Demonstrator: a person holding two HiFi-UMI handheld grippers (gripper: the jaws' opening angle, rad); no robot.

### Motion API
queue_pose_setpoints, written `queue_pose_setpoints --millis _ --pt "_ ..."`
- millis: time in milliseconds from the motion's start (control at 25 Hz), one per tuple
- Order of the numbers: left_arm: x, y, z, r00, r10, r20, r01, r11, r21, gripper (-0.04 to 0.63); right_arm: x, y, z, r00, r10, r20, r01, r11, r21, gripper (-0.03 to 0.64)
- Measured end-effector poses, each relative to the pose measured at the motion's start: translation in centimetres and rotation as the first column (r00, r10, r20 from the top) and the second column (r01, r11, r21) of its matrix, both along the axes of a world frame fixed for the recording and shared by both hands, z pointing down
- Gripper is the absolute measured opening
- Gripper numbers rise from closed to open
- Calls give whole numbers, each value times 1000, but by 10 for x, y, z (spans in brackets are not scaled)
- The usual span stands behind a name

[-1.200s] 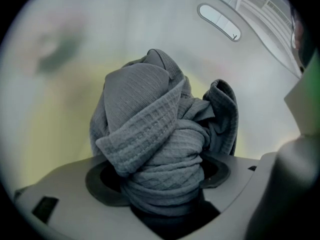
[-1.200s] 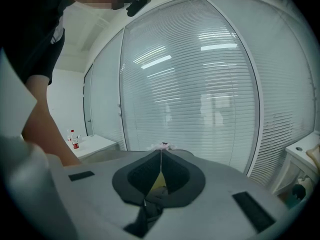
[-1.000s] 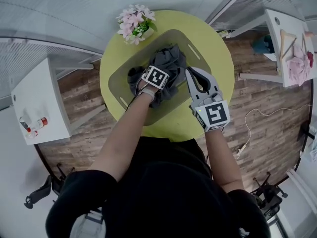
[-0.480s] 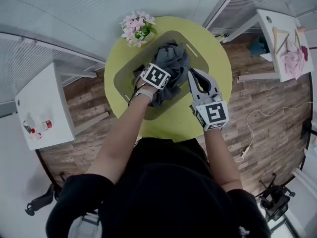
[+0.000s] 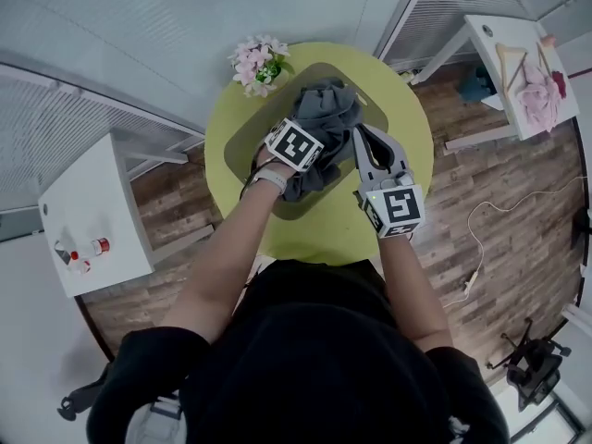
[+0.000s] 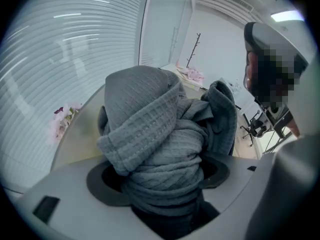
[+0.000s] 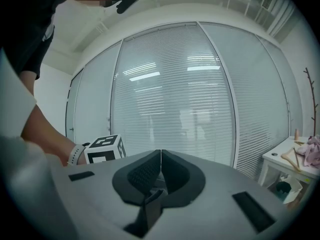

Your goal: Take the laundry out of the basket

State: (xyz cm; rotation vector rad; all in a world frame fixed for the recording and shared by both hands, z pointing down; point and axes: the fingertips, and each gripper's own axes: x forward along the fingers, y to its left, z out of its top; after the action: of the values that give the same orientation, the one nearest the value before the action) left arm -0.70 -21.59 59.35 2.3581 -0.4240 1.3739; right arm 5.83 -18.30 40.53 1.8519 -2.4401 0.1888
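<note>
Barely begun: the left tongs (image 6: 160,180) clamp the bunched grey waffle-knit laundry (image 6: 150,129), not yet clear of the grey oval basket (image 5: 242,141) at eleven o'clock on the round lime-green surface (image 5: 324,239), while the right tongs (image 7: 159,176) sit closed and empty.

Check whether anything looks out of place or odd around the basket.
Nothing stands out. The gray laundry is clamped in the left gripper over the basket, and the right gripper is shut and empty beside it.

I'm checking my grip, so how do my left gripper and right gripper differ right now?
The left gripper is clamped on the grey laundry; the right gripper holds nothing. The left gripper's jaws stand wide around the bundle; the right gripper's jaws are together. Both are near the basket.
</note>
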Motion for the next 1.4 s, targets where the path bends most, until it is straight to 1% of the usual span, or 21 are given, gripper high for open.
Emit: queue_pose_setpoints --millis 120,400,520,560,680,1040,1120,1200,1280,1400 --pt "6 5 -14 1000 22 -1 -22 1000 20 360 3 5 -10 1000 8 -7 -8 1000 15 23" --pt "25 17 -58 999 18 -28 -16 997 78 360 17 19 -32 1000 3 5 -4 997 74 23" --pt "34 21 -83 999 22 -29 -18 991 134 362 24 26 -44 1000 -7 3 7 995 99 23" --pt "38 23 -90 999 15 -36 -9 990 141 362 28 29 -48 1000 -11 4 10 994 106 23" --pt "51 35 -106 999 -1 -51 8 989 146 362 41 40 -59 1000 -20 10 19 991 130 23" --pt "98 89 -143 997 32 -72 -19 985 172 362 79 79 -86 999 -32 5 30 982 189 23" --pt "110 104 -145 996 38 -81 -24 985 170 362 89 89 -87 1000 -27 2 26 980 196 23" --pt "122 120 -143 995 45 -91 -30 986 161 362 98 101 -86 1000 -22 -22 26 979 201 23" --pt "130 134 -138 995 51 -87 -37 987 156 362 105 113 -83 999 -24 -45 33 978 206 23" --pt "143 153 -131 995 51 -87 -38 989 144 362 116 127 -77 999 -33 -43 41 979 201 23"
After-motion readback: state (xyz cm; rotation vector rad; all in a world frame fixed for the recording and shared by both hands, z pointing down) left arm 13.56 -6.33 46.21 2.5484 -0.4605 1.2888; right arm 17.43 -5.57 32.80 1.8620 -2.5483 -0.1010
